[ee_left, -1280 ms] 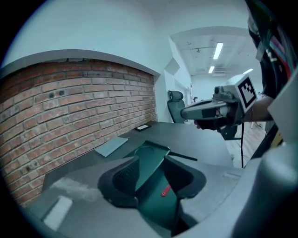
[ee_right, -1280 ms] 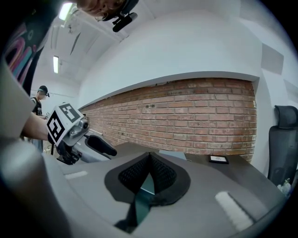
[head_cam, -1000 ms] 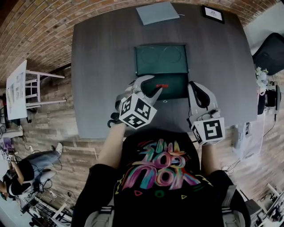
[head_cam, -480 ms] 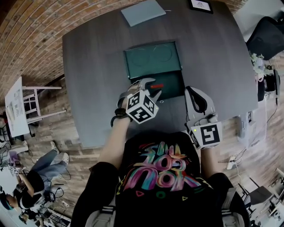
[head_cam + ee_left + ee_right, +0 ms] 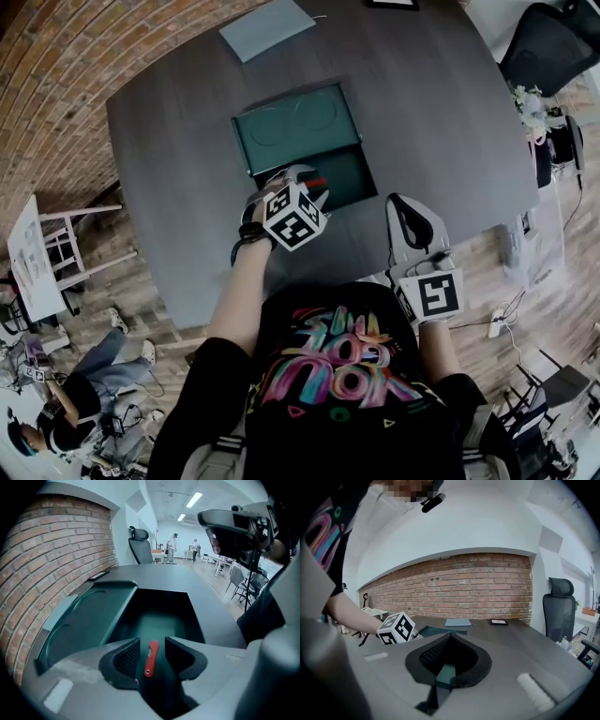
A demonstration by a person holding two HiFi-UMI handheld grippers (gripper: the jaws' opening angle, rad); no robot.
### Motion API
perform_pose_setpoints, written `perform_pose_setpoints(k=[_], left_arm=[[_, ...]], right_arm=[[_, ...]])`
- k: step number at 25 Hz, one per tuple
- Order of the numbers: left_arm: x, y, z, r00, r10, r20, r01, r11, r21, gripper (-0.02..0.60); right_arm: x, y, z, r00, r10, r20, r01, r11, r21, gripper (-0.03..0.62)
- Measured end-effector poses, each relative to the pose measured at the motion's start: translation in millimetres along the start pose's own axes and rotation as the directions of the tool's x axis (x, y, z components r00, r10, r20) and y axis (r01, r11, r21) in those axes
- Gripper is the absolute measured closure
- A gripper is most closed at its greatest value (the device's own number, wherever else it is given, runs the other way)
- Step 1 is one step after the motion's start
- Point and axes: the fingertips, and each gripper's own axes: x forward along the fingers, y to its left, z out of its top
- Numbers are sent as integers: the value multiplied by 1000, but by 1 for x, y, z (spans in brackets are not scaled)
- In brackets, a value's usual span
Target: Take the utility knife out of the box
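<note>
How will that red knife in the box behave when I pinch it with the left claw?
The knife looks slim and rigid, so probably light and stiff. It lies flat on the box floor, so rolling seems unlikely. Its narrow handle might pivot in the left claw.

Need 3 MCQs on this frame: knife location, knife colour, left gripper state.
1. Where does the utility knife lie?
A) on the table
B) inside the box
C) on the lid

2. What colour is the knife?
A) blue
B) yellow
C) red

3. How do the left gripper jaws stand?
A) apart, the knife between them
B) shut on the knife
C) shut, empty

Answers:
1 B: the knife lies on the box's dark green floor.
2 C: it shows red in the left gripper view.
3 A: a gap shows on each side of the knife.
</note>
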Motion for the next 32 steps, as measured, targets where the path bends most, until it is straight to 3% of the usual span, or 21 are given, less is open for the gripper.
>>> perform_pose_setpoints(k=[8, 21, 25, 32], left_arm=[[18, -3, -9, 998, -32, -53, 30, 999, -34, 426], [20, -4, -6, 996, -74, -55, 72, 997, -42, 442], [19, -5, -6, 996, -73, -57, 71, 997, -39, 504], [18, -6, -6, 997, -57, -49, 55, 998, -39, 515]], right_arm=[[-2, -3, -5, 999, -23, -28, 23, 1000, 13, 595], [2, -8, -6, 1000, -26, -18, 26, 1000, 13, 594], [2, -10, -7, 999, -34, -18, 34, 999, 19, 595], [2, -11, -9, 999, -43, -18, 44, 999, 26, 595]])
